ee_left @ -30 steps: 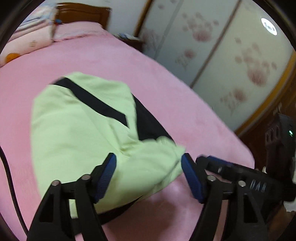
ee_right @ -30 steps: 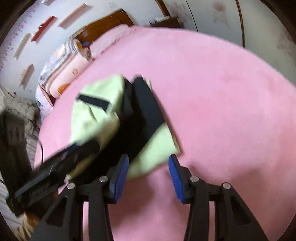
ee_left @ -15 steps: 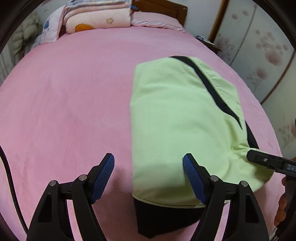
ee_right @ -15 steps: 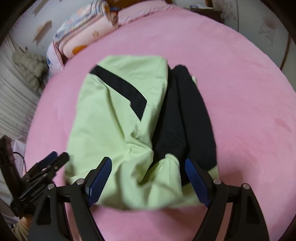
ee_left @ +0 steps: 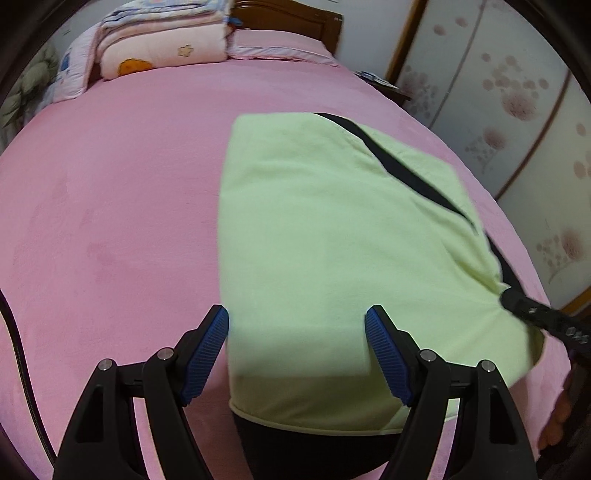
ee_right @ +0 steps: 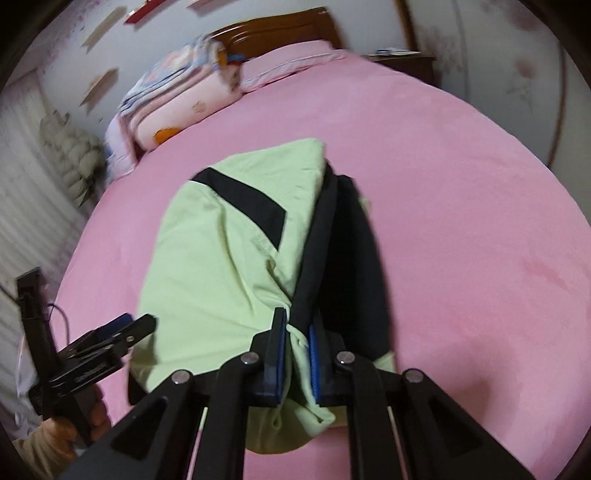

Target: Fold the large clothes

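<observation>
A: Where is the garment lying?

B: The light green garment (ee_left: pixel 332 258) with black panels is spread on the pink bed cover (ee_left: pixel 110 203), folded into a rough block, with its near edge towards both grippers. A black band crosses its upper green layer, and a black layer shows along its right side in the right wrist view.

A: What is the right gripper doing?

B: The right gripper (ee_right: pixel 297 354) has its jaws closing, and the 2 blue pads are nearly together with a bunched fold of green and black cloth pinched between them at the garment's near right corner.

A: And the left one?

B: The left gripper (ee_left: pixel 297 354) stands wide open above the near left part of the garment. Green cloth lies under the gap, but the pads press on nothing.

A: Anything else around?

B: Folded quilts (ee_left: pixel 162 48) are stacked by the wooden headboard (ee_left: pixel 288 18), and a hand (ee_right: pixel 59 432) grips the left tool's handle at the lower left of the right wrist view.
</observation>
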The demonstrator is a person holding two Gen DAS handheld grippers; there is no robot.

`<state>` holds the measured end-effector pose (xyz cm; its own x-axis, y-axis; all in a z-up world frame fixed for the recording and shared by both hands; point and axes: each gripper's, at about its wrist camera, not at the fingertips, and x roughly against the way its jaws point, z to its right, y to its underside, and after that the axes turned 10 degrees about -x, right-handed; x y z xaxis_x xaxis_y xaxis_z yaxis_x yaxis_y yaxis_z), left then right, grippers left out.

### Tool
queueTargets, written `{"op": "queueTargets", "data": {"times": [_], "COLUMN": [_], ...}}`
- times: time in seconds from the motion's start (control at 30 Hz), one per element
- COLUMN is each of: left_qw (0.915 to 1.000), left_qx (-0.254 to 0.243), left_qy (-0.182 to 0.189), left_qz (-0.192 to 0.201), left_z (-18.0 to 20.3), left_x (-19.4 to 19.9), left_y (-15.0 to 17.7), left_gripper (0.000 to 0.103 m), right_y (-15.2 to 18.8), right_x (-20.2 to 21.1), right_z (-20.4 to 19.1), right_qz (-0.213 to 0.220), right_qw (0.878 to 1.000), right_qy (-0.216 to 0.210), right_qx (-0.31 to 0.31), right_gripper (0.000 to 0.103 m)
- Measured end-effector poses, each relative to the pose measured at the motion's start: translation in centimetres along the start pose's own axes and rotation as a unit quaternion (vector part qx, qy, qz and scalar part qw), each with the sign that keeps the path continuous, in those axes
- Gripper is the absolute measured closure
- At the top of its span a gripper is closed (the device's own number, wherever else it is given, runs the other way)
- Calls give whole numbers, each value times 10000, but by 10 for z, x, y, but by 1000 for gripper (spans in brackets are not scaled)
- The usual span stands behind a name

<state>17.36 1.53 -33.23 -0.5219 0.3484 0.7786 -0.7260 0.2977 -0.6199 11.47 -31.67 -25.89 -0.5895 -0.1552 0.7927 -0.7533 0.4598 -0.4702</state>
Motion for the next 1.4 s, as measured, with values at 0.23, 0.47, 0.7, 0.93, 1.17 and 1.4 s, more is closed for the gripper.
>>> {"op": "queueTargets", "data": {"times": [0.23,0.47,0.7,0.93,1.17,1.4], "left_qw": [9917,9965,9967,9979,9987,9976], "left_qx": [-1040,-703,-640,-480,-450,-496], "left_qy": [-753,-451,-494,-144,-26,-14], "left_qz": [33,-69,-106,-403,248,475], "left_z": [35,33,29,21,31,24], "left_x": [-18,-16,-26,-17,31,-5], "left_y": [14,6,9,-10,-50,-101], "left_gripper": [24,20,15,15,15,25], "right_y": [20,11,13,4,-25,-68], "right_x": [-45,-19,-39,-18,16,-38], "right_z": [30,20,27,5,-37,-86], "right_qz": [-50,392,148,-13,367,277], "right_qw": [9988,9945,9942,9911,9921,9953], "right_qy": [491,871,985,1152,888,157], "right_qx": [43,426,396,674,809,917], "right_gripper": [93,93,91,81,72,72]}}
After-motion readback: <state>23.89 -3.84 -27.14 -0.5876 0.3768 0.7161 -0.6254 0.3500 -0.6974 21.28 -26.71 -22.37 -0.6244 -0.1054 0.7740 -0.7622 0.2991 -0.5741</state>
